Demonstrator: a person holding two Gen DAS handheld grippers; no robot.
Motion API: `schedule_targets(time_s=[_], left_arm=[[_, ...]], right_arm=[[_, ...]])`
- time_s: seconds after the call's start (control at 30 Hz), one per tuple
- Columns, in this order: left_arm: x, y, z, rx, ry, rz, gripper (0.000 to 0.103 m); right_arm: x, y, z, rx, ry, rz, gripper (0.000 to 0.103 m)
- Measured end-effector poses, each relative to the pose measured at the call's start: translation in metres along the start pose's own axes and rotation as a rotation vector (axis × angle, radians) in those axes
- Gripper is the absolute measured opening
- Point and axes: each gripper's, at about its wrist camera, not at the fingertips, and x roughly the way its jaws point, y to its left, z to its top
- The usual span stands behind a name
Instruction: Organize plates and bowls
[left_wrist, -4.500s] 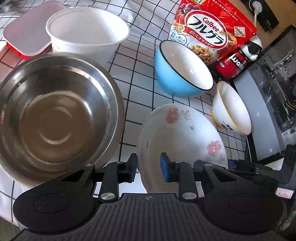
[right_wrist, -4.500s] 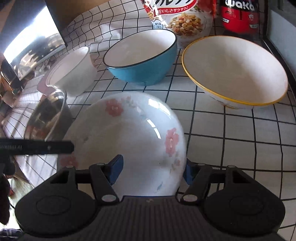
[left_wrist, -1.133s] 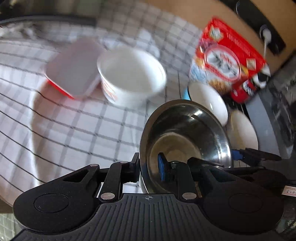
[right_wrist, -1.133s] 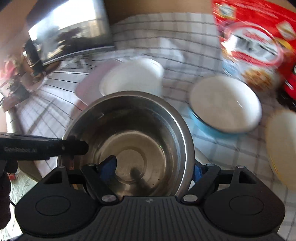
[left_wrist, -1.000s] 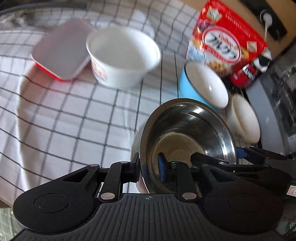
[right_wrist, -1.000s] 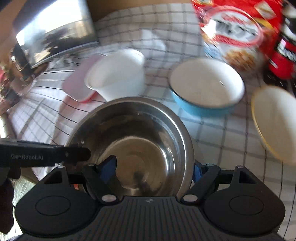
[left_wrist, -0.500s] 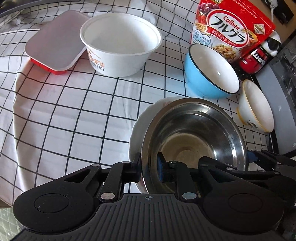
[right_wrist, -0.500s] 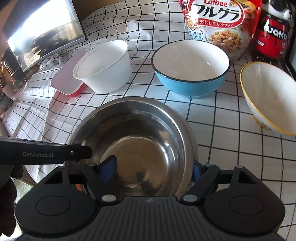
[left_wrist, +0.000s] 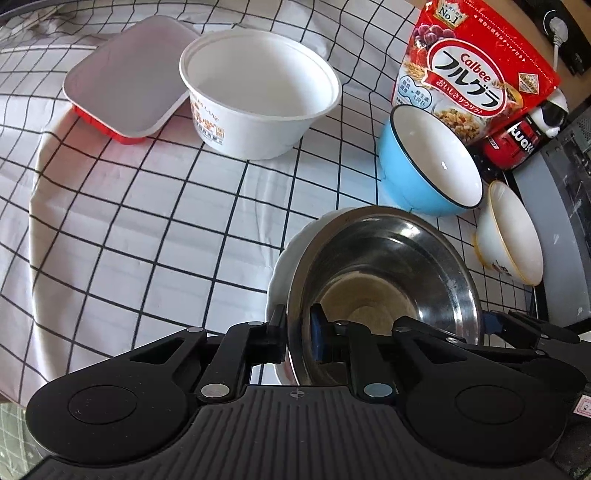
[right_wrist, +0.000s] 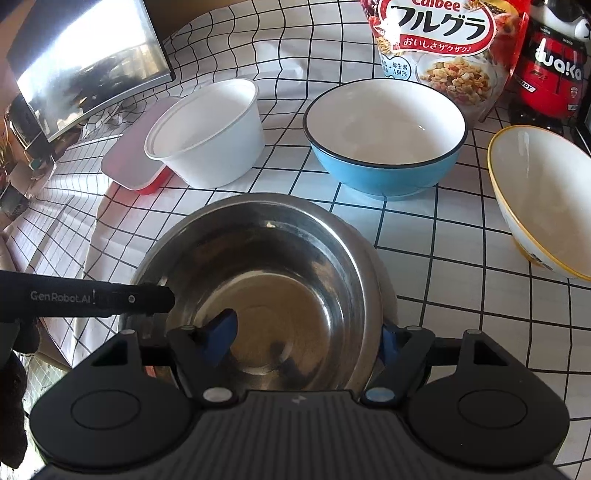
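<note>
From the left wrist camera, the left gripper (left_wrist: 297, 338) is pinching the near rim of the steel bowl (left_wrist: 384, 291), one finger outside the wall and the blue pad inside, so the bowl lies straight ahead of it and slightly to its right. Its jaws have just been closing down onto that rim, and the metal is caught between them. The bowl sits in the white floral plate (left_wrist: 282, 266), whose edge peeks out on the left side. Whether it has fully settled there, I cannot tell. Beyond it on the checked table (left_wrist: 147, 221) stand the blue bowl (left_wrist: 428, 166) and, further right, the yellow-rimmed bowl (left_wrist: 513, 236); the white tub (left_wrist: 258, 92) and the red-edged tray (left_wrist: 125, 77) are well apart to the far left.

From the right wrist camera, the right gripper (right_wrist: 308, 339) stands spread, one blue pad down inside the steel bowl (right_wrist: 258, 280) and the other outside its right wall beside the plate's edge (right_wrist: 386, 288). Its jaws have just been narrowing a little, with the bowl's right wall between them, but I see no pinch. The left gripper's finger (right_wrist: 110, 297) reaches in from the left onto the rim. The blue bowl (right_wrist: 384, 136) lies ahead and slightly right, the yellow-rimmed bowl (right_wrist: 543, 199) off to the right, so I judge the right hand the nearer one for either.
</note>
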Motion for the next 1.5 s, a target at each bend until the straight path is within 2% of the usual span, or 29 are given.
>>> schedule_targets(time_s=[0.13, 0.37, 0.47, 0.53, 0.6, 0.67, 0.73, 0.8, 0.97, 1.03, 1.07, 1.23, 1.3, 1.33, 1.5], left_arm=[[-0.008, 0.002, 0.003, 0.022, -0.045, 0.029, 0.019], [-0.01, 0.006, 0.004, 0.023, -0.054, 0.008, 0.018], [-0.018, 0.01, 0.003, 0.025, -0.077, -0.028, 0.019], [-0.022, 0.013, 0.004, 0.04, -0.09, -0.04, 0.019], [-0.023, 0.015, 0.003, 0.08, -0.093, -0.021, 0.019], [-0.022, 0.015, 0.002, 0.119, -0.094, -0.016, 0.027], [-0.019, 0.015, 0.002, 0.138, -0.079, -0.029, 0.033], [-0.017, 0.018, 0.005, 0.128, -0.07, -0.051, 0.034], [-0.003, 0.032, 0.008, 0.022, 0.044, -0.182, 0.034], [0.006, 0.031, 0.008, 0.026, 0.058, -0.156, 0.034], [0.01, 0.031, 0.009, 0.025, 0.06, -0.139, 0.037], [0.03, 0.028, 0.011, -0.005, 0.086, -0.161, 0.036], [0.037, 0.026, 0.01, -0.016, 0.101, -0.165, 0.031], [0.041, 0.026, 0.01, -0.025, 0.113, -0.159, 0.025], [0.045, 0.036, 0.014, -0.119, 0.185, -0.183, 0.022]], right_arm=[[0.001, 0.002, 0.002, -0.013, 0.004, -0.005, 0.077], [-0.007, -0.002, 0.008, -0.015, -0.021, -0.007, 0.077], [-0.016, -0.012, 0.011, 0.0, -0.049, -0.009, 0.077], [-0.021, -0.021, 0.011, 0.023, -0.054, -0.012, 0.077], [-0.024, -0.031, 0.008, 0.046, -0.046, -0.009, 0.077], [-0.024, -0.039, 0.003, 0.071, -0.028, 0.008, 0.077], [-0.02, -0.044, -0.003, 0.093, -0.003, 0.031, 0.077], [-0.013, -0.048, -0.009, 0.118, 0.03, 0.053, 0.077], [-0.004, -0.051, -0.017, 0.175, 0.05, 0.078, 0.078], [-0.001, -0.052, -0.016, 0.189, 0.055, 0.08, 0.078], [0.001, -0.052, -0.015, 0.191, 0.058, 0.08, 0.078], [0.01, -0.05, -0.011, 0.194, 0.081, 0.072, 0.078], [0.013, -0.048, -0.009, 0.193, 0.088, 0.082, 0.078], [0.014, -0.047, -0.007, 0.191, 0.088, 0.08, 0.078], [0.018, -0.044, -0.001, 0.19, 0.103, 0.082, 0.078]])
